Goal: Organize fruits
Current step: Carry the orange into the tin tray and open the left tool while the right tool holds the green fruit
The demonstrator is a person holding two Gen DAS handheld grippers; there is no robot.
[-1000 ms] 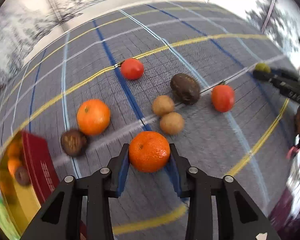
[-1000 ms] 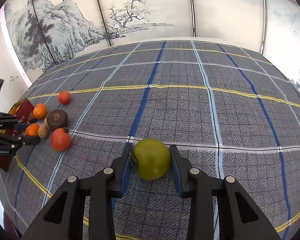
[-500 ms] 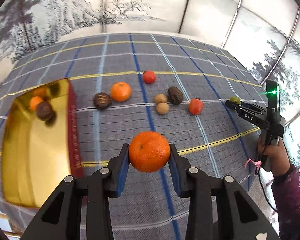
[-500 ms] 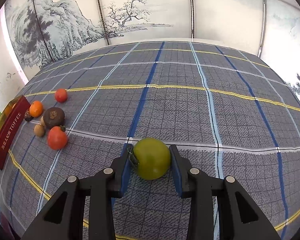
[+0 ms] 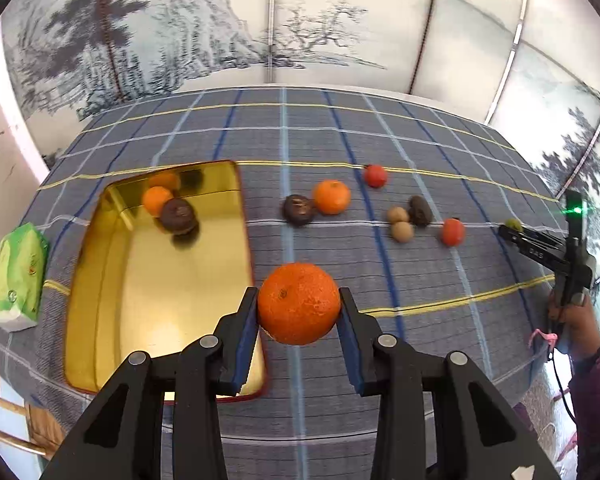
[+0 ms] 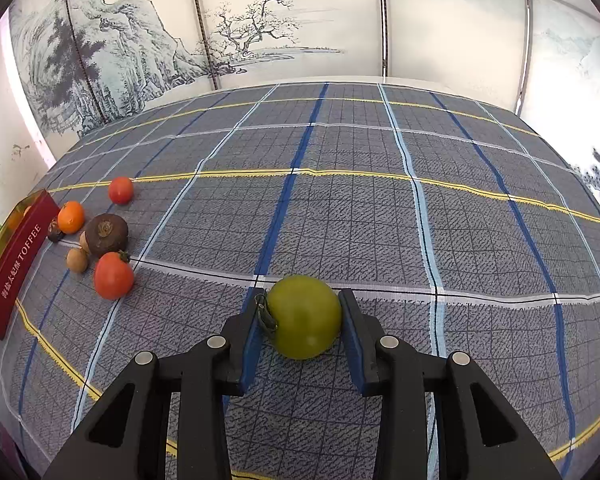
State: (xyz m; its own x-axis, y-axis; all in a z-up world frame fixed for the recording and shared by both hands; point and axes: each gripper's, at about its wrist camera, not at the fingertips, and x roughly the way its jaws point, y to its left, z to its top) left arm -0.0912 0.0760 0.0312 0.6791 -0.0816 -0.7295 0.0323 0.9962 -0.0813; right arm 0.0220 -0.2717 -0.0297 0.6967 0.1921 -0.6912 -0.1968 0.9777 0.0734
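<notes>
Left gripper (image 5: pixel 299 306) jaws clamped on orange (image 5: pixel 299 303) beside gold tin (image 5: pixel 100 280), right gripper (image 6: pixel 303 318) jaws gripping green tomato (image 6: pixel 305 316) above checked tabletop (image 6: pixel 380 220).

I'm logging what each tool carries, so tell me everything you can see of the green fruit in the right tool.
The green fruit is round, smooth and slightly glossy, yellowish green, like an unripe tomato. A dark, dried stem with curled leaves sits on its left side, so it lies sideways. The right tool is shut on it, its blue-padded fingers pressing both sides. It is over the checked cloth; whether it touches the cloth cannot be told. Nothing else touches it.
</notes>
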